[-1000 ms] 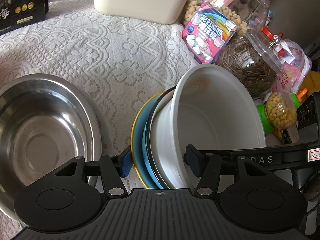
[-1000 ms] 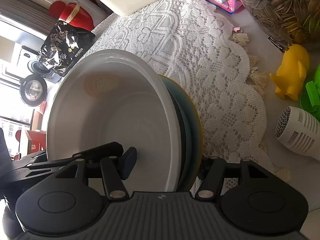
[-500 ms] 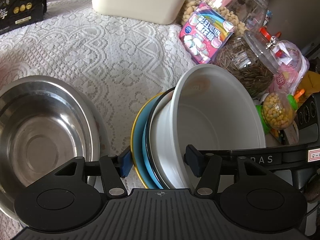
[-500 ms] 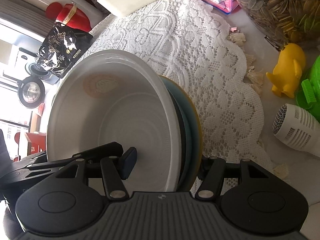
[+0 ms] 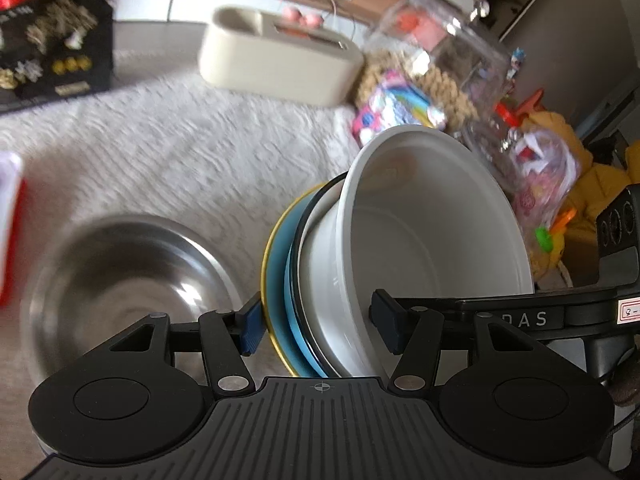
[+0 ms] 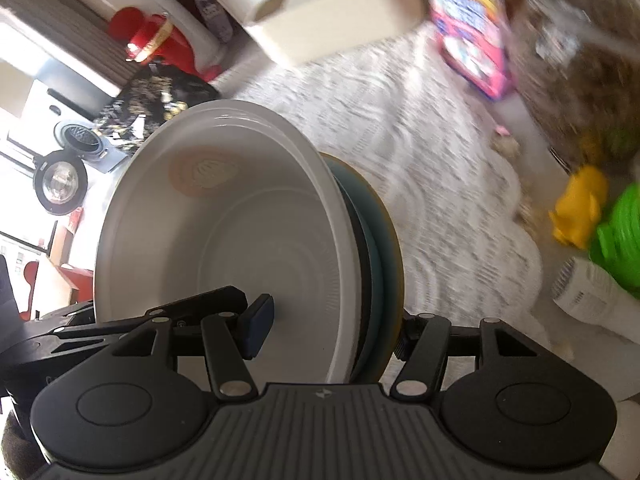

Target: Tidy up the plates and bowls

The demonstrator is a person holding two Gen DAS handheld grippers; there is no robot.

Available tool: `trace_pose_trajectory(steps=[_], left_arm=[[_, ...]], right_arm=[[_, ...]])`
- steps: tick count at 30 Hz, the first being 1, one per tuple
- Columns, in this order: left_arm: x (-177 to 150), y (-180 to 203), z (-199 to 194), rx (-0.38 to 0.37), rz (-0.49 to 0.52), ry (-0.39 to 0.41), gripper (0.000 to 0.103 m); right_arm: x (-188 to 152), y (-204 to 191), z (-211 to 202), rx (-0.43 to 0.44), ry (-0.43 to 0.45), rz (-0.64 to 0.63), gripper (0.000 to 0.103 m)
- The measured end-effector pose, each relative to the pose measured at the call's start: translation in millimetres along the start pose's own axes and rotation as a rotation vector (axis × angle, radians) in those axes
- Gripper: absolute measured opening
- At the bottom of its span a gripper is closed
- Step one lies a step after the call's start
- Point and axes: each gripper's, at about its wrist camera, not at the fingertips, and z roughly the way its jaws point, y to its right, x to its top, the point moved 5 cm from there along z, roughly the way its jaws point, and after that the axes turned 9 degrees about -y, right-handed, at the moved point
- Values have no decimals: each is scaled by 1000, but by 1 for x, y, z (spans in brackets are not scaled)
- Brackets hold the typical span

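A stack of dishes stands on edge between both grippers: a white bowl [image 5: 432, 240], a dark-rimmed white plate [image 5: 306, 264] and a blue plate with a yellow rim [image 5: 276, 276]. My left gripper [image 5: 316, 322] is shut on the stack from one side. My right gripper [image 6: 332, 330] is shut on it from the other side, where the white bowl [image 6: 224, 240] faces me. A steel bowl [image 5: 120, 292] lies on the lace cloth to the left of the stack.
A cream box [image 5: 276, 56] stands at the back. Snack jars [image 5: 440, 64], a pink sweets packet [image 5: 392, 112] and toys [image 6: 580, 208] crowd the right side. A black bag [image 5: 52, 52] lies at the back left. A red-and-white object [image 5: 8, 224] is at the far left.
Both grippers have lifted and tilted with the stack; the view is blurred by motion. The steel bowl now sits lower and smaller in the left wrist view.
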Motion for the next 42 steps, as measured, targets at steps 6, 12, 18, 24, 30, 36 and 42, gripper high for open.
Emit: trace_pose_trajectory(steps=[6,12,18,24,30,36,42], left_arm=[[-8,-51,-42,42,-42,50,60],[-33,-115,-33,51,-158,12,60],[-39,-141,-28,67,-157,-19,57],[-30,-145,-22,74,-143,-101,49],[-32,-151,-18,24,-117,-78,51],[-33,-158,-20,-47,-133,-101,50],[-33,-163,-23,-65,-150,-123,43]], right_arm=[[5,-67,15,27,-3,-68,60],[7,-113,71,10,-121,-129,58],[5,-128,116,-1,-217,-132,58],[12,-133,124,-52,-226,-141,62],[12,-131,123,-69,-205,-139,62],[14,-134,123,-99,-214,-134,60],[14,-135,122,-122,-217,-130,59]])
